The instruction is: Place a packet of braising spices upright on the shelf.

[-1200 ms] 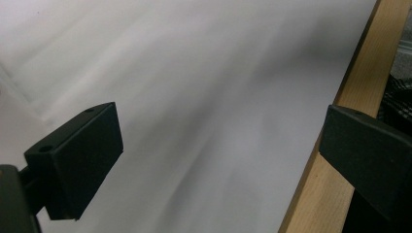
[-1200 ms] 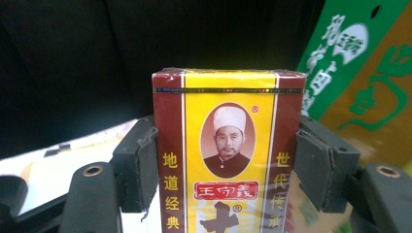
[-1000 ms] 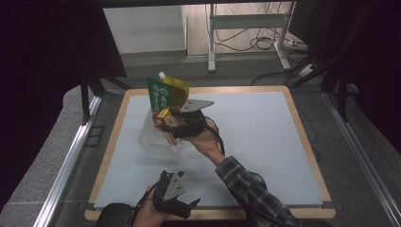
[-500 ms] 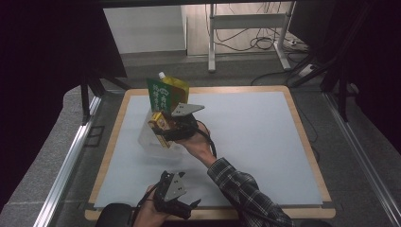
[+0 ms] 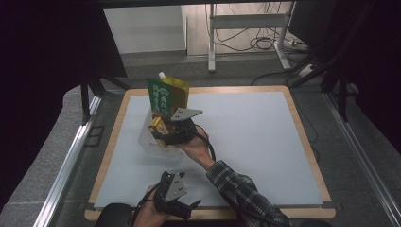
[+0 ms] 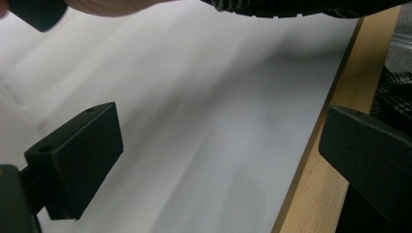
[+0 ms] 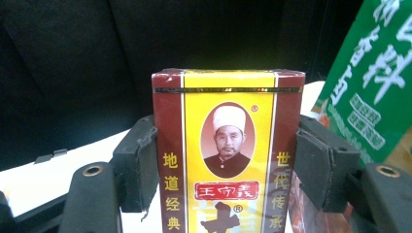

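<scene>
My right gripper (image 5: 163, 130) is shut on a small red and yellow box (image 5: 158, 128), held over a clear plastic container (image 5: 147, 140) at the left of the mat. In the right gripper view the box (image 7: 227, 155) stands upright between both black pads (image 7: 137, 162). A green and yellow spouted pouch (image 5: 166, 95) stands upright just behind the box, and its green face (image 7: 371, 92) is at the right. My left gripper (image 5: 187, 208) rests low near the table's front edge, jaws wide apart with nothing between them; its pads (image 6: 77, 158) hover over the white mat.
The white mat (image 5: 255, 137) covers a wooden-edged table (image 5: 302, 137). Metal rails run along both sides, and a stand with cables (image 5: 246, 28) is behind the table. The mat's wooden front edge (image 6: 316, 160) runs beside my left gripper.
My right gripper has carried the box a little left and toward the near side, staying over the clear container. The left gripper has hardly moved.
</scene>
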The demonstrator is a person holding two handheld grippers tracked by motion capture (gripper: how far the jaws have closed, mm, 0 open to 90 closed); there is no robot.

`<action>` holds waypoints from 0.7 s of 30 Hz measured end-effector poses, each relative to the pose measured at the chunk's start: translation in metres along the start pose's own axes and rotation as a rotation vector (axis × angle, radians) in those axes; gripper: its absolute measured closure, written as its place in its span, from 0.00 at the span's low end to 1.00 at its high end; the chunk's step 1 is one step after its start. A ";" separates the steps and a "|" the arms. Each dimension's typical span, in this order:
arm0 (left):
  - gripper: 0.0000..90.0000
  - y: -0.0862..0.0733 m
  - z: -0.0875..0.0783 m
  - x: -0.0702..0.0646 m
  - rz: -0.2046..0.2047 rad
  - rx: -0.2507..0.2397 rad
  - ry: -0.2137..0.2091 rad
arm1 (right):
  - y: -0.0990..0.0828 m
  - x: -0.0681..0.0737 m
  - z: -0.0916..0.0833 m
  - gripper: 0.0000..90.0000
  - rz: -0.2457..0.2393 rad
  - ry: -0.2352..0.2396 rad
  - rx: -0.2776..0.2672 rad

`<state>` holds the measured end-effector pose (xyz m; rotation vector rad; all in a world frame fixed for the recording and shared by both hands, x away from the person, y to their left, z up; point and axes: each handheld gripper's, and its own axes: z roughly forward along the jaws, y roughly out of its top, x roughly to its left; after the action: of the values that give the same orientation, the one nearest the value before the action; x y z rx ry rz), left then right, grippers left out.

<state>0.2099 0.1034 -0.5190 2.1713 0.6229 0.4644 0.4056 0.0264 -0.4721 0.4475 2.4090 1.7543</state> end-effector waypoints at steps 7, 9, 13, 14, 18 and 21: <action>0.02 0.000 0.001 -0.001 0.004 0.002 -0.002 | -0.014 -0.002 -0.004 0.36 -0.014 0.003 0.010; 0.02 0.000 0.001 -0.001 0.005 0.004 -0.002 | -0.017 -0.002 -0.005 0.36 -0.007 0.003 0.013; 0.02 0.000 0.002 -0.002 0.009 0.009 -0.005 | -0.024 -0.005 -0.010 0.36 0.018 0.006 0.004; 0.02 0.000 0.002 -0.002 0.010 0.009 -0.006 | -0.025 -0.005 -0.010 0.36 0.022 0.005 0.003; 0.02 0.000 0.002 -0.002 0.012 0.012 -0.006 | -0.030 -0.007 -0.014 0.36 0.045 -0.003 0.002; 0.02 0.000 0.003 -0.002 0.013 0.013 -0.004 | -0.032 -0.005 -0.014 0.36 0.043 -0.016 0.005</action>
<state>0.2094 0.1004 -0.5209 2.1895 0.6109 0.4640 0.4017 0.0029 -0.4987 0.5163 2.4109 1.7554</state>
